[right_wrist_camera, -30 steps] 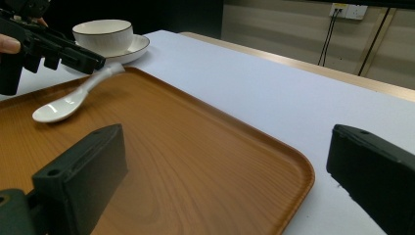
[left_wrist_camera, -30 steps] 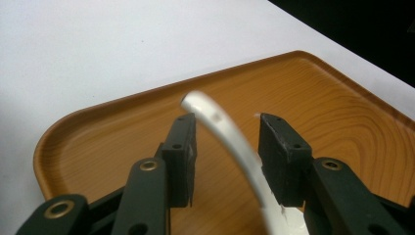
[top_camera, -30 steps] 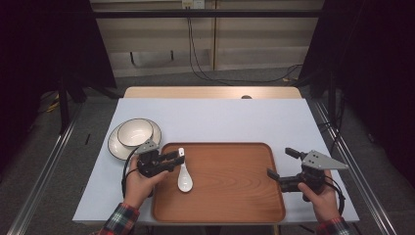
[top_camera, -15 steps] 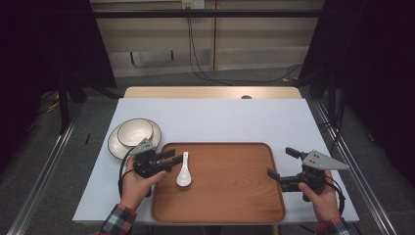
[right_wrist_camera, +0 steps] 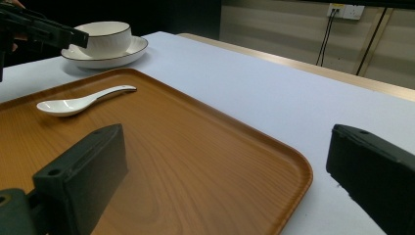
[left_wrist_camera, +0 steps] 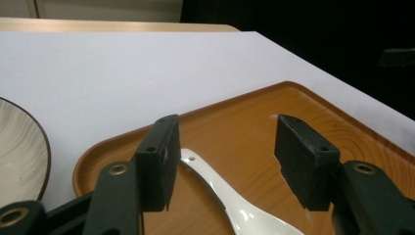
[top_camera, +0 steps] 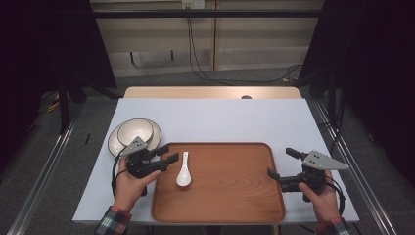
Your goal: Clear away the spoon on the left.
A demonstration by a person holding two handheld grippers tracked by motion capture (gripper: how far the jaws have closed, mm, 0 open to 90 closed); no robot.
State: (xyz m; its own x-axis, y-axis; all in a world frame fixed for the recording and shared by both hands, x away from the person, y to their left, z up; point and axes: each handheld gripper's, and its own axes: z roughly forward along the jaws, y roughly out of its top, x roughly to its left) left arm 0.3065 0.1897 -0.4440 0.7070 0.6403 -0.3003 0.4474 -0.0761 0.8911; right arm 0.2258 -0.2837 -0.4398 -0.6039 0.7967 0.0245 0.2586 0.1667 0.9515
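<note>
Two grippers here, and the left gripper is the busy one: its jaws have just been opening, and they stand apart over the left edge of the wooden tray. The white spoon lies flat on the tray just beside those jaws, nothing pressing on it (in the left gripper view its handle runs between the pads without either one squeezing it). A bowl sits on a plate just behind that hand. The right gripper hovers at the tray's right edge, jaws wide apart around nothing, well apart from the spoon.
</note>
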